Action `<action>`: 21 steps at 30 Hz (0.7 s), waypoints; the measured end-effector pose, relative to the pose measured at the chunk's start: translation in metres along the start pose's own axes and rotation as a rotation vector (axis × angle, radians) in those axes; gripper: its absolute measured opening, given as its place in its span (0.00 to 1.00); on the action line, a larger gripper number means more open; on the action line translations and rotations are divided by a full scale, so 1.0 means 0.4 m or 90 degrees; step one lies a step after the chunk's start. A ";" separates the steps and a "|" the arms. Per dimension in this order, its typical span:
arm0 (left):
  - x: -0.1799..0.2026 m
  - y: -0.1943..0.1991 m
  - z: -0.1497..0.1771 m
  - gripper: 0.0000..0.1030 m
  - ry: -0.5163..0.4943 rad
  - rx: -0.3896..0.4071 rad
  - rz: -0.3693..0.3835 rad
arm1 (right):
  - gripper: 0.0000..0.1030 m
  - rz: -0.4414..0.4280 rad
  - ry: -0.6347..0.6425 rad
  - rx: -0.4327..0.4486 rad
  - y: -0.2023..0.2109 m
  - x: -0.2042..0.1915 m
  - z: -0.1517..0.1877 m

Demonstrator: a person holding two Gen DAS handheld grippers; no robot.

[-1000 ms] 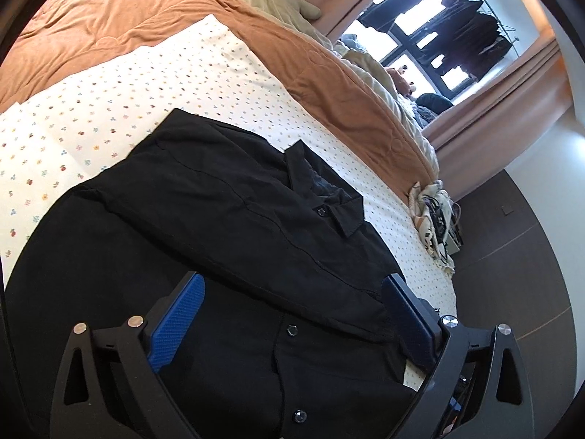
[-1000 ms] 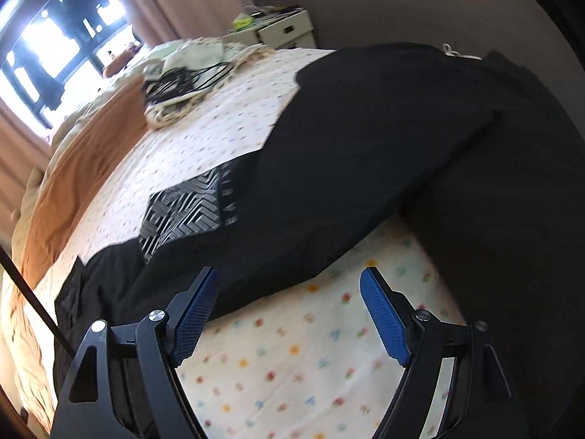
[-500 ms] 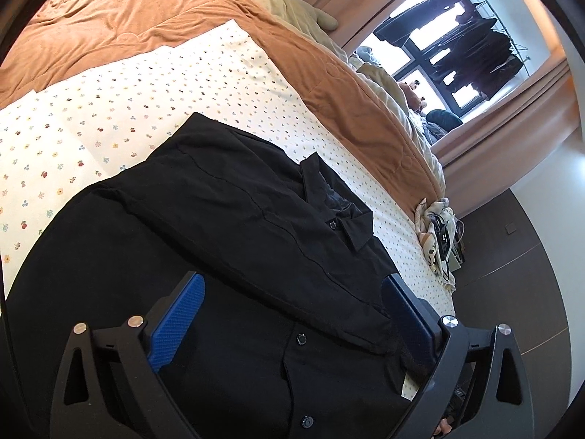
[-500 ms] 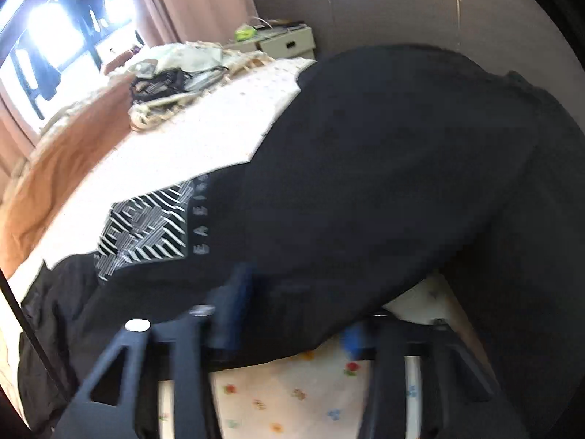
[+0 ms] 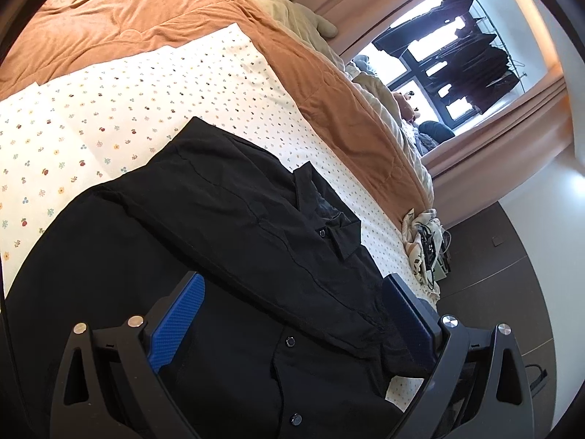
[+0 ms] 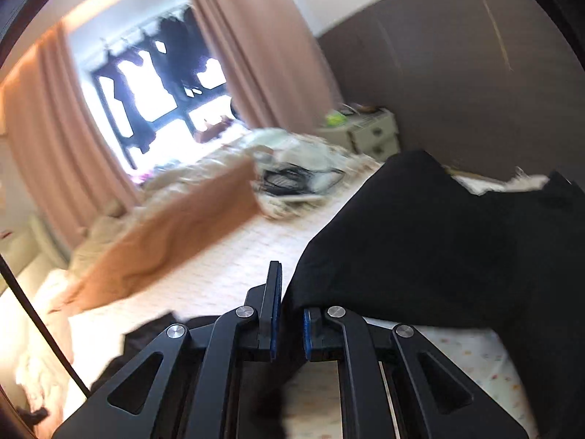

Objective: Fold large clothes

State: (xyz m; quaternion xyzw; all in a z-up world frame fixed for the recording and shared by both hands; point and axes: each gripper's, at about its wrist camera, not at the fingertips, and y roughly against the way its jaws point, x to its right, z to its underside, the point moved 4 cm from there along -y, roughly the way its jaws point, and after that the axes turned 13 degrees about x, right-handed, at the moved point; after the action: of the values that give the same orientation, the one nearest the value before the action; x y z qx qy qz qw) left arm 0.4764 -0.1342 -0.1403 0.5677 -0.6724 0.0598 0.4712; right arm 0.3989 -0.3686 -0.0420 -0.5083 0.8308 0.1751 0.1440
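A black button-up shirt (image 5: pixel 234 219) lies spread on the flower-print sheet (image 5: pixel 120 109) of the bed, collar toward the right. My left gripper (image 5: pixel 292 314) is open just above the shirt's front, empty. My right gripper (image 6: pixel 290 311) is shut on the edge of a black garment (image 6: pixel 420 241) and holds it lifted off the sheet (image 6: pixel 234 274). That view is motion-blurred.
An orange-brown duvet (image 5: pixel 153 11) lies bunched along the far side of the bed. A pile of light cloth with black cables (image 5: pixel 424 241) sits at the bed's corner. A nightstand (image 6: pixel 369 135) stands by the brown wall. Curtains frame a window (image 5: pixel 449 69).
My right gripper closed on the black garment's edge and lifted it, tilting up toward the window. My left gripper stayed open and drifted slightly over the shirt.
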 end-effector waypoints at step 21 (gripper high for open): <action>-0.090 0.023 -0.065 0.96 0.070 0.020 -0.006 | 0.06 -0.185 0.020 -0.106 -0.114 -0.276 0.096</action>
State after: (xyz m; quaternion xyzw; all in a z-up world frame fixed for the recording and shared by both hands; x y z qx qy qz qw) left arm 0.4805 -0.0894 -0.1471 0.5744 -0.6418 0.0990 0.4983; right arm 0.4909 -0.2833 -0.0369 -0.6361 0.7333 0.2127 0.1118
